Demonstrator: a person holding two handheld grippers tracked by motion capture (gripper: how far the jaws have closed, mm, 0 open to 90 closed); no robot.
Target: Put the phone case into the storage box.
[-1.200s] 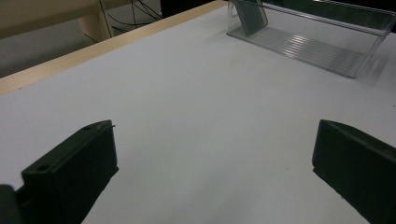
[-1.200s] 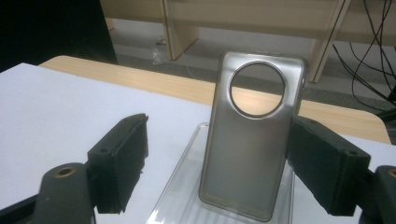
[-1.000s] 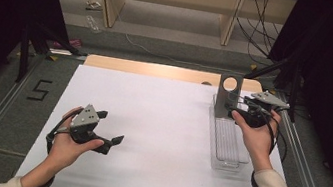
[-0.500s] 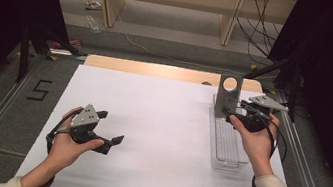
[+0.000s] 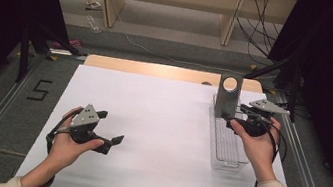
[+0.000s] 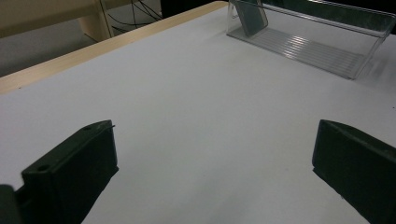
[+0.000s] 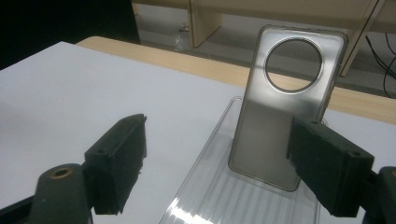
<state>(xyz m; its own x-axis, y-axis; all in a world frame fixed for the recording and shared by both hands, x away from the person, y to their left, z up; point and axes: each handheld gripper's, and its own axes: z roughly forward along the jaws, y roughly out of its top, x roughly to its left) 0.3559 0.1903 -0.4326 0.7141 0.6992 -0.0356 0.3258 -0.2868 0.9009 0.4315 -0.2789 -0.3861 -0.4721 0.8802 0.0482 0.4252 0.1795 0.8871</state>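
A translucent grey phone case with a round camera cut-out (image 7: 283,126) is standing upright at the far end of a clear ribbed plastic tray (image 5: 226,156), which is sitting near the right edge of the white table cover (image 5: 160,123). The case seems to be leaning against the tray's far wall, which is probably what is keeping it on its short edge and leaving both long sides free to be pinched.

The right gripper (image 5: 238,116) is hovering just in front of the case, its black jaws spread wide on either side of the lower half, as the right gripper view shows; neither jaw appears to be touching it yet. That alignment suggests the person is lining up a grasp across the case's width.

The left gripper (image 5: 108,132) is resting low over bare cover at the near left, well apart from the tray, jaws gaping and holding nothing. It is probably waiting clear so that the reach on the right side is unobstructed.
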